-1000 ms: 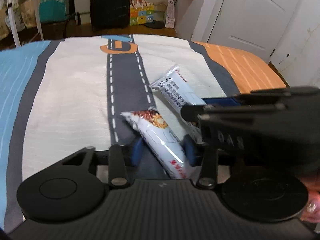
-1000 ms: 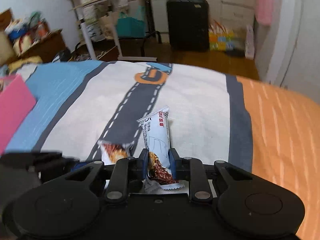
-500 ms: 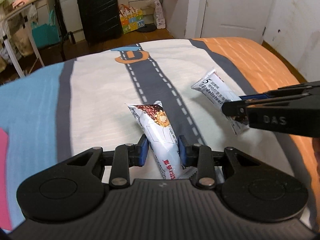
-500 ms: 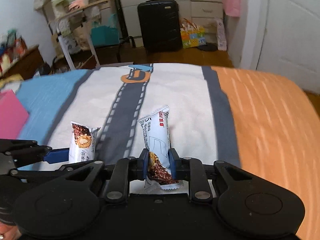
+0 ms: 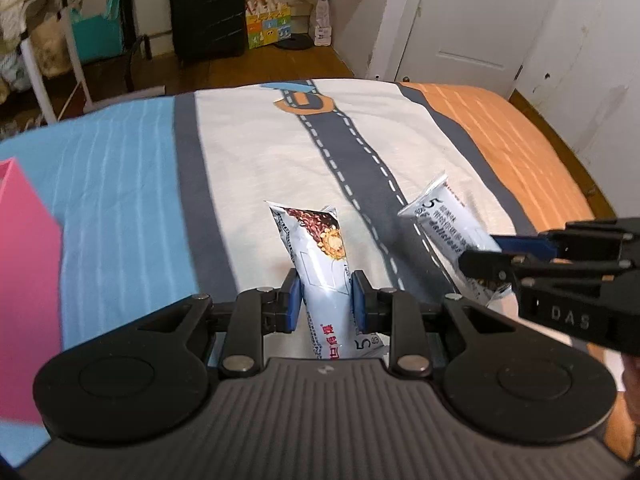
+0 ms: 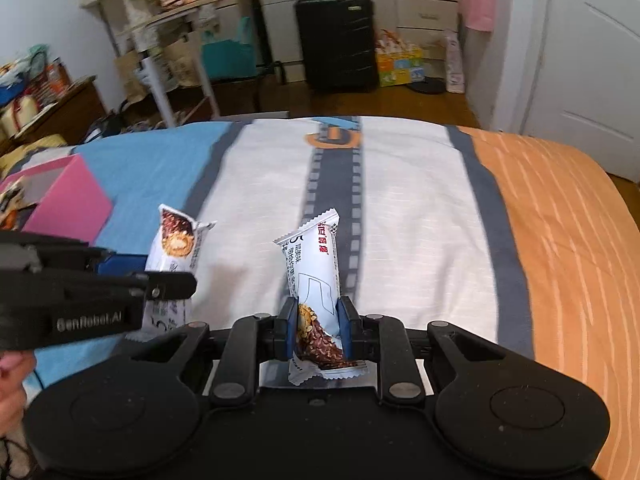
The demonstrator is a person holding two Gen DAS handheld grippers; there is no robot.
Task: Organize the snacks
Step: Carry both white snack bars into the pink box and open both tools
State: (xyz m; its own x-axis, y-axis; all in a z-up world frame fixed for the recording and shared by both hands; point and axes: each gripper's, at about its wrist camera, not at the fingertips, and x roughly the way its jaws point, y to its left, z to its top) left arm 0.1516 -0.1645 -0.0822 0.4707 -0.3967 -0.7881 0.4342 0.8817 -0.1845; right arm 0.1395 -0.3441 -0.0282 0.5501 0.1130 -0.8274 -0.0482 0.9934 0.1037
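My left gripper [image 5: 325, 300] is shut on a white snack bar packet [image 5: 320, 256] with a brown nut picture, held above the bed. It also shows in the right wrist view [image 6: 176, 248], at the left. My right gripper [image 6: 318, 330] is shut on a second white snack bar packet [image 6: 314, 276], held upright above the bed. This packet also shows in the left wrist view [image 5: 448, 224], gripped by the right gripper [image 5: 496, 258] at the right. A pink box [image 6: 68, 200], open at the top, stands at the far left.
The bed cover [image 5: 256, 168] has blue, white and orange stripes and a grey road print. The pink box also shows in the left wrist view [image 5: 24, 288]. Beyond the bed are a black suitcase [image 6: 336, 40], a white rack [image 6: 160, 64] and a door [image 5: 472, 20].
Both grippers have lifted and swung left with their packets. The two packets have moved apart, and the pink box has come into view at the left.
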